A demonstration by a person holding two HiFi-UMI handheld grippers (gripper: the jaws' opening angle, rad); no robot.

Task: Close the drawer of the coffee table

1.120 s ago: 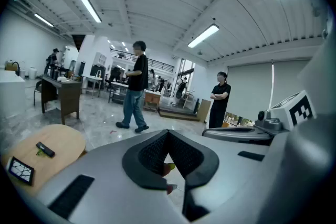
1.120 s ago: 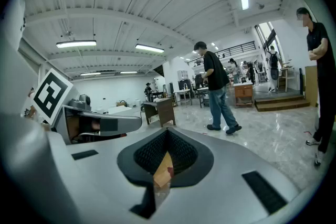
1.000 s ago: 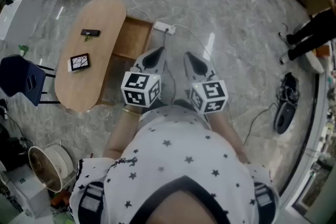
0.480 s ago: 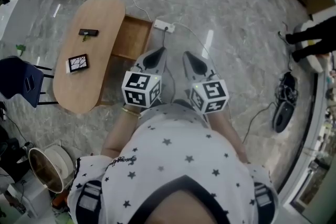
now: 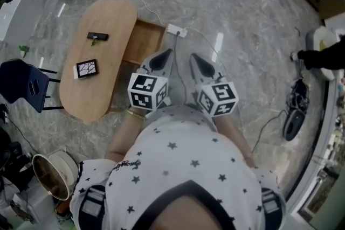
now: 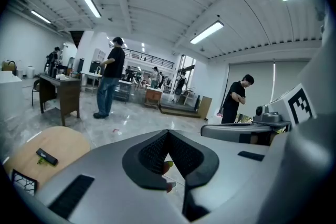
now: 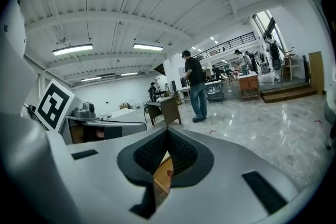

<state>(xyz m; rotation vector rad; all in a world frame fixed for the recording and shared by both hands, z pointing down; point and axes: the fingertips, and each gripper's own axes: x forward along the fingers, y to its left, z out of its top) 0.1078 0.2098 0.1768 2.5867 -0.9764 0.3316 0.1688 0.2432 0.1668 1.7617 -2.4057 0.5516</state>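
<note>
An oval wooden coffee table (image 5: 99, 62) stands on the marble floor at the left in the head view. Its wooden drawer (image 5: 143, 43) is pulled out to the table's right. My left gripper (image 5: 158, 61) hovers shut and empty just in front of the drawer's near right corner. My right gripper (image 5: 197, 65) is shut and empty beside it, over bare floor. In the left gripper view the table top (image 6: 44, 150) shows at lower left past the closed left gripper (image 6: 168, 132). In the right gripper view a strip of the drawer's wood (image 7: 163, 176) shows under the closed right gripper (image 7: 168, 131).
On the table lie a black remote (image 5: 97, 36) and a patterned black-and-white pad (image 5: 86, 68). A white power strip (image 5: 177, 30) with cables lies on the floor just beyond the drawer. A dark blue chair (image 5: 21, 86) stands left of the table. People stand farther off (image 6: 107, 78).
Both grippers and the view have shifted forward a little toward the table; the drawer's position and both closed jaws look the same. A person at the far top has walked out of frame.
</note>
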